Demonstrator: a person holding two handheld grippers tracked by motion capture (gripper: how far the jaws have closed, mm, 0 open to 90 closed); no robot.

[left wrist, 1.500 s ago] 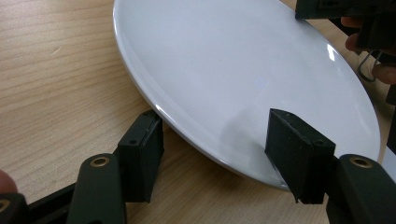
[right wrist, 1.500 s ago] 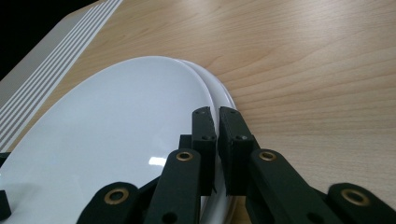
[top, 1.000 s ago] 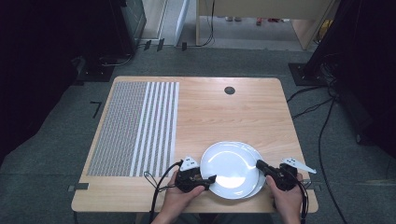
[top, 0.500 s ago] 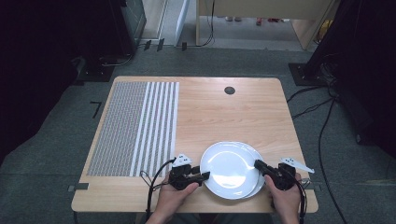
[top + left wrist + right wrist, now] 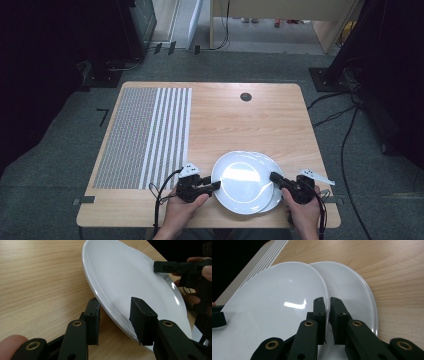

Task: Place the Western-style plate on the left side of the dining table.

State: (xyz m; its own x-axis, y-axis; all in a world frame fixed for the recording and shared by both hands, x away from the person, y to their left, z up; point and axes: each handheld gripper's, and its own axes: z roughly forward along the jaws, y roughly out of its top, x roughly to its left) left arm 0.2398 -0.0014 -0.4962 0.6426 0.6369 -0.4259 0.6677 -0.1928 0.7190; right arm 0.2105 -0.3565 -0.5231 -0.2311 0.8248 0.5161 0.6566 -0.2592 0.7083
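Two white plates lie overlapped near the table's front edge. The top plate [image 5: 242,181] [image 5: 125,272] [image 5: 279,295] is shifted left over the lower plate [image 5: 274,199] [image 5: 352,287]. My right gripper [image 5: 274,177] [image 5: 327,300] is shut on the top plate's right rim, one jaw above it and one below. My left gripper [image 5: 216,185] [image 5: 115,302] stands open at the plate's left rim, which passes between the jaws without being pinched. In the left gripper view the top plate's near edge sits tilted up off the wood.
The wooden table [image 5: 240,125] carries a grey striped mat [image 5: 145,135] along its left third and a black round grommet [image 5: 245,96] at the back. Cables trail from both grippers over the front edge. Dark equipment and cables surround the table on the floor.
The top plate has slid a little to the left, baring more of the lower plate on the right. The left gripper has backed leftward with it; the right gripper keeps its hold.
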